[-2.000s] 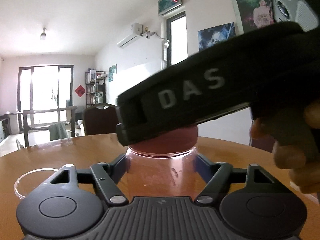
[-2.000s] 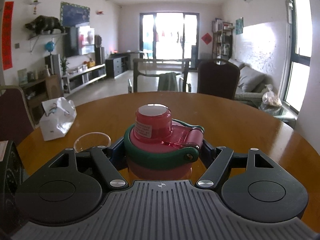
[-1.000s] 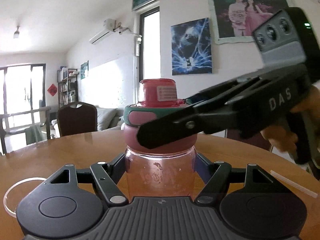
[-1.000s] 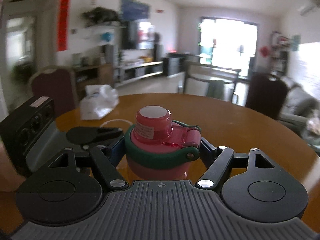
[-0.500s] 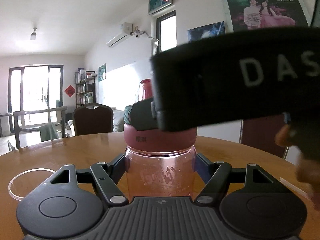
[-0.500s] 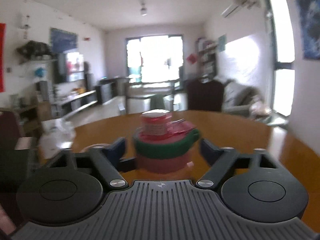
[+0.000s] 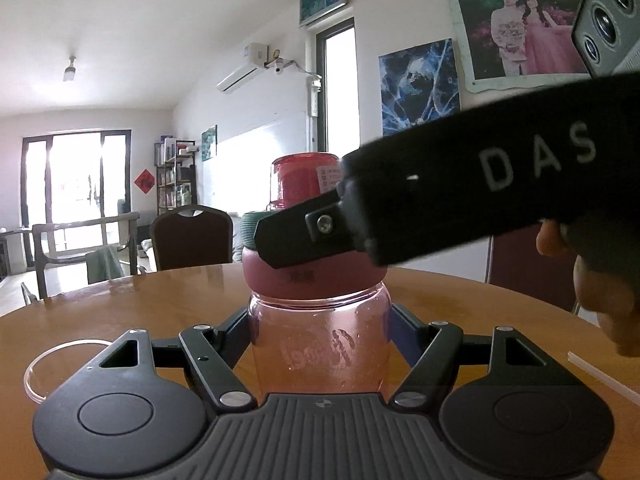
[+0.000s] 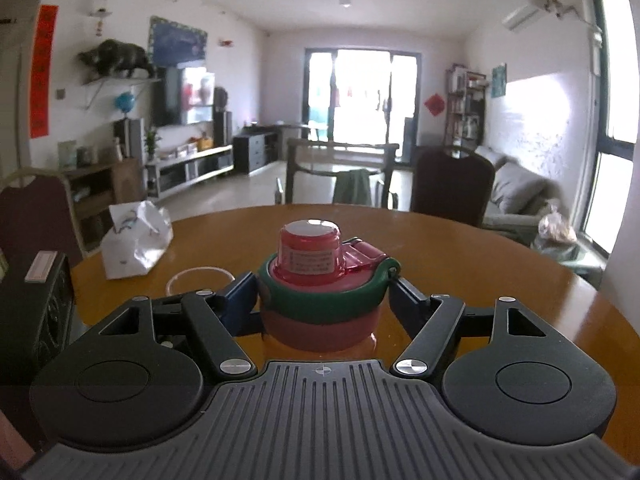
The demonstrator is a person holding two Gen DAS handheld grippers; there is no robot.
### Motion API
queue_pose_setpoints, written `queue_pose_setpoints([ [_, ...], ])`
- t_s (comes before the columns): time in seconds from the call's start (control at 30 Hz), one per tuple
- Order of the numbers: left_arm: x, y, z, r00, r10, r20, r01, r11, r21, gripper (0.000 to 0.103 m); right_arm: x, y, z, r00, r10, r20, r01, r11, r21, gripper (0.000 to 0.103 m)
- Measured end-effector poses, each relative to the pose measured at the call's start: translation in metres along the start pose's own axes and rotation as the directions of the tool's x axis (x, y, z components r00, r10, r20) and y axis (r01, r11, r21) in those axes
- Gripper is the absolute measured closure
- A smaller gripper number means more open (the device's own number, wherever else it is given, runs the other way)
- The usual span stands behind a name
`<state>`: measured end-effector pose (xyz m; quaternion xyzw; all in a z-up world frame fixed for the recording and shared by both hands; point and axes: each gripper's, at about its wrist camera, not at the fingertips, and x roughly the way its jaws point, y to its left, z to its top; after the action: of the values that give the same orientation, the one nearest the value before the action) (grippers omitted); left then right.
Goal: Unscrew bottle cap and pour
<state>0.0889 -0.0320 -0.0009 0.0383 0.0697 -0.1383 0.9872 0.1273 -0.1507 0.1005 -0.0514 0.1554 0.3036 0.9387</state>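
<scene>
Pink bottle [image 7: 320,352] upright, cap [image 8: 320,280] topmost

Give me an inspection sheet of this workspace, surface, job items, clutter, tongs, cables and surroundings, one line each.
Surface: round wooden table, glossy.
Job's things: pink bottle upright on the table; cap with green band on the neck, seated or loosened cannot be told; clear glass dish beside it.
Clutter: white plastic bag; thin white strip at the table edge.
Tongs: left tongs shut on the bottle body; right tongs shut on the cap.
Cables: nothing seen.
Surroundings: dark chair, sofa, balcony doors, posters.
</scene>
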Motion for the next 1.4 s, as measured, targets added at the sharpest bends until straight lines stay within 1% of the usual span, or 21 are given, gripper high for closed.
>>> queue_pose_setpoints([
  [0.07,0.000,-0.015,-0.002,0.999,0.030,0.014,-0.031,0.998,0.059,0.032,0.001,0.011,-0.002,0.998,-0.068,0.011,0.068,0.998,-0.004,0.024],
  [0.1,0.001,-0.016,-0.001,0.999,0.031,0.013,-0.032,0.998,0.058,0.032,0.002,0.014,-0.003,0.996,-0.087,0.017,0.087,0.996,-0.006,0.024],
  [0.13,0.001,-0.017,-0.001,0.999,0.032,0.011,-0.033,0.998,0.056,0.032,0.002,0.017,-0.004,0.994,-0.106,0.023,0.106,0.994,-0.007,0.027],
  [0.17,0.002,-0.014,-0.001,1.000,0.025,0.008,-0.025,0.999,0.045,0.032,0.003,0.018,-0.004,0.994,-0.105,0.027,0.106,0.994,-0.013,0.028],
  [0.27,0.003,-0.006,-0.001,1.000,0.002,0.000,-0.002,1.000,0.013,0.032,0.006,0.011,-0.002,0.998,-0.049,0.030,0.050,0.998,-0.043,0.028],
  [0.33,0.004,-0.005,-0.001,1.000,-0.006,-0.001,0.006,1.000,0.013,0.032,0.010,-0.004,0.002,0.999,0.047,0.016,-0.045,0.997,-0.069,0.028],
  [0.5,0.007,-0.003,-0.001,1.000,-0.027,-0.005,0.027,1.000,0.013,0.032,0.001,-0.005,0.000,0.998,0.049,0.030,-0.046,0.996,-0.081,0.029],
  [0.53,0.008,-0.001,-0.001,0.999,-0.032,-0.008,0.032,0.999,0.006,0.032,-0.001,-0.005,-0.001,0.998,0.049,0.033,-0.046,0.995,-0.083,0.027],
  [0.57,0.008,-0.001,-0.001,0.999,-0.033,-0.010,0.033,0.999,0.000,0.032,-0.003,-0.006,-0.001,0.998,0.049,0.035,-0.046,0.995,-0.086,0.018],
  [0.6,0.009,-0.001,-0.001,0.999,-0.031,-0.010,0.031,1.000,0.001,0.032,-0.005,-0.006,-0.002,0.998,0.050,0.038,-0.046,0.995,-0.088,0.011],
  [0.67,0.009,-0.001,-0.001,1.000,-0.029,-0.010,0.029,1.000,0.001,0.032,-0.009,-0.006,-0.003,0.998,0.051,0.043,-0.046,0.995,-0.093,0.011],
  [0.73,0.007,-0.003,-0.001,1.000,-0.026,-0.010,0.026,1.000,0.000,0.032,-0.012,-0.007,-0.004,0.997,0.052,0.049,-0.047,0.994,-0.097,0.012],
  [0.87,0.004,-0.004,0.000,1.000,-0.022,-0.012,0.022,1.000,-0.001,0.032,-0.020,-0.008,-0.006,0.997,0.053,0.060,-0.047,0.993,-0.107,0.021],
  [0.9,0.005,-0.003,0.001,1.000,-0.021,-0.012,0.021,1.000,-0.001,0.032,-0.020,-0.009,-0.005,0.996,0.062,0.058,-0.055,0.992,-0.110,0.024],
  [0.93,0.008,-0.001,0.001,1.000,-0.018,-0.012,0.018,1.000,0.000,0.032,-0.020,-0.012,-0.004,0.996,0.077,0.053,-0.071,0.991,-0.115,0.024],
  [1.0,0.015,0.004,0.002,1.000,-0.011,-0.012,0.011,1.000,0.002,0.032,-0.018,-0.018,-0.002,0.993,0.108,0.042,-0.102,0.987,-0.124,0.032],
  [1.1,0.013,0.003,0.002,1.000,0.009,-0.015,-0.009,1.000,0.008,0.032,-0.016,-0.026,0.001,0.988,0.154,0.025,-0.149,0.979,-0.137,0.032],
  [1.2,0.011,0.005,0.001,1.000,0.009,-0.016,-0.008,1.000,0.008,0.032,-0.015,-0.034,0.004,0.980,0.199,0.008,-0.195,0.969,-0.150,0.033],
  [1.4,0.016,0.017,0.002,0.999,-0.031,-0.021,0.030,1.000,-0.003,0.032,-0.011,-0.051,0.010,0.957,0.287,-0.029,-0.288,0.942,-0.172,0.033],
])
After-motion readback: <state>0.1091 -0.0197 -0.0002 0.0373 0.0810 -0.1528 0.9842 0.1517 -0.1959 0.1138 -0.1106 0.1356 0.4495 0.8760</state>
